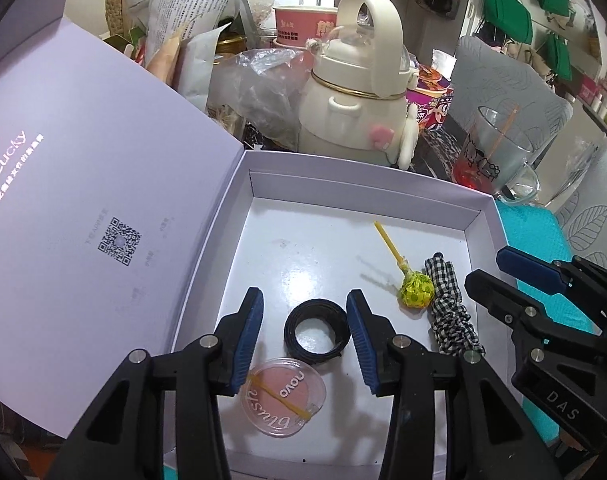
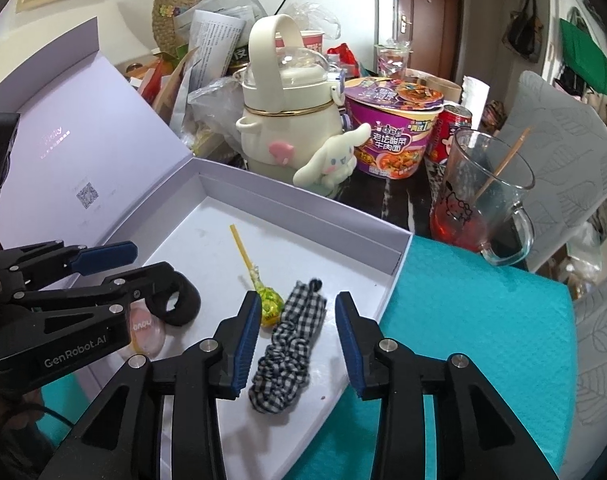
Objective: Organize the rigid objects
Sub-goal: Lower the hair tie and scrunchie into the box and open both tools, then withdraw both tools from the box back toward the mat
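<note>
An open white box (image 1: 335,220) holds a black tape roll (image 1: 315,332), a pink blush compact (image 1: 283,396), a green-wrapped lollipop (image 1: 415,292) and a black-and-white checked scrunchie (image 1: 451,308). My left gripper (image 1: 305,298) is open and straddles the tape roll, which lies flat on the box floor; the pads (image 1: 247,340) stand just clear of it. In the right wrist view my right gripper (image 2: 297,298) is open over the scrunchie (image 2: 291,344), which lies loose between the fingers beside the lollipop (image 2: 271,306). The left gripper (image 2: 151,260) partly hides the roll and compact (image 2: 145,330) there.
The box lid (image 1: 83,200) stands open at the left. Behind the box crowd a cream bottle (image 1: 351,92), a plush figure (image 2: 335,160), a purple noodle cup (image 2: 391,132), a glass mug (image 2: 483,192) and crumpled bags. A teal cloth (image 2: 463,320) lies under the box's right side.
</note>
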A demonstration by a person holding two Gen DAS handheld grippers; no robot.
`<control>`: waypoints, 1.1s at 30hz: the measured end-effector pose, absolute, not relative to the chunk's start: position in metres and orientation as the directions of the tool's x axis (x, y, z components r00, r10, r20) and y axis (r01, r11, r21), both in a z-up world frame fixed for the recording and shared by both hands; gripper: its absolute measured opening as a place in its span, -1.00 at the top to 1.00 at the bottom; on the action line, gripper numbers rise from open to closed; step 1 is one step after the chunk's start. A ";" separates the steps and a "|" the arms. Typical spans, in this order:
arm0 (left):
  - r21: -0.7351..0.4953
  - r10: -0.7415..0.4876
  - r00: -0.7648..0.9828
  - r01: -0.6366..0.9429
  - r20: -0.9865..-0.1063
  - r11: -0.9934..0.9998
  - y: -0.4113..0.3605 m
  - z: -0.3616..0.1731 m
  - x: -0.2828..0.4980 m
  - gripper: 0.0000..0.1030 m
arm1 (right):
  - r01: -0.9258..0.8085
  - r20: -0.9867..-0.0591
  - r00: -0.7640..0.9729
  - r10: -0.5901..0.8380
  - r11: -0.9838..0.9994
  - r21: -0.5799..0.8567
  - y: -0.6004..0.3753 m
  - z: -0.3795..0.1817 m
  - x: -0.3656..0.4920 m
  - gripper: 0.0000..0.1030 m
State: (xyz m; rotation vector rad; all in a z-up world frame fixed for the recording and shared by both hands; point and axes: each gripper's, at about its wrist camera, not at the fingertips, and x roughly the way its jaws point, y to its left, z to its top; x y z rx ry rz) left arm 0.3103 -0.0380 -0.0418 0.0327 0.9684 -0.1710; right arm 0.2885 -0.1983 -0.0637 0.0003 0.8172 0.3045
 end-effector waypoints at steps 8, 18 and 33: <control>-0.056 -0.145 0.577 0.170 -0.804 0.984 -0.038 -0.029 0.304 -0.21 | -0.273 -0.706 0.653 0.275 0.955 0.120 -0.200 -0.057 0.284 0.25; -0.032 -0.108 0.610 0.134 -0.785 0.990 -0.032 -0.012 0.294 -0.59 | -0.275 -0.685 0.674 0.277 0.954 0.115 -0.202 -0.046 0.277 0.07; 0.008 -0.015 0.697 0.030 -0.717 1.000 -0.018 0.027 0.269 -0.93 | -0.264 -0.648 0.716 0.260 0.960 0.094 -0.202 -0.017 0.256 -0.66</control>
